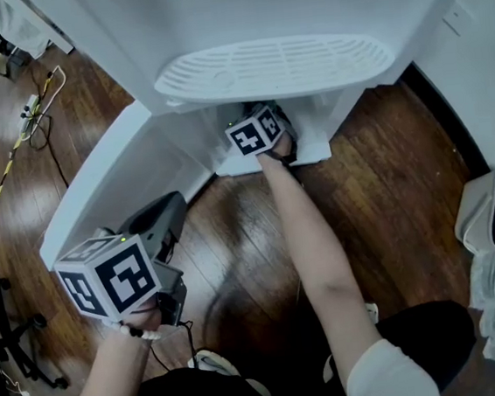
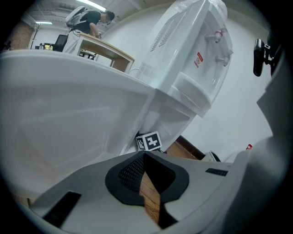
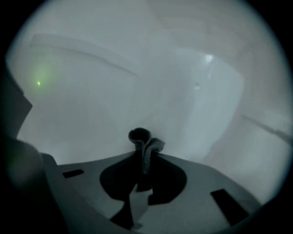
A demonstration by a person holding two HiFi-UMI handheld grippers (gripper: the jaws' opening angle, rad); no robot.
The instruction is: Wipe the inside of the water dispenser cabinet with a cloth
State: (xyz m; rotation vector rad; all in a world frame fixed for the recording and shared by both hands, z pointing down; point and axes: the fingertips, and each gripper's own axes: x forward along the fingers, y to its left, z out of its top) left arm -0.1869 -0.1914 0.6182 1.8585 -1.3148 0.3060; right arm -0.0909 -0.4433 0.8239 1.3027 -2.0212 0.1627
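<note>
**Head view.** Nearest the lens, the left gripper [image 1: 168,214] hangs low beside the open cabinet door [image 1: 97,186], well clear of the opening, probably so that the working arm has room. The right gripper [image 1: 262,130] reaches into the cabinet [image 1: 312,146] under the drip tray [image 1: 277,65] of the water dispenser [image 1: 315,1]. Its tips are hidden in there.

**Left gripper view.** The jaws of the left gripper [image 2: 144,157] meet at their tips with nothing between them. Wooden floor [image 2: 149,192] shows through the wedge behind them. The door [image 2: 68,105] fills the left of the view, and the marker cube [image 2: 149,141] of the other gripper shows at the cabinet mouth.

**Right gripper view.** The right gripper [image 3: 143,155] is clamped on a bunched grey cloth [image 3: 146,145], whose folds stand just past the jaw tips so that fabric, not plastic, meets the surface. It faces the dim white inner wall [image 3: 114,91]. Whether the cloth touches the wall cannot be told. Wiping appears to be under way.
</note>
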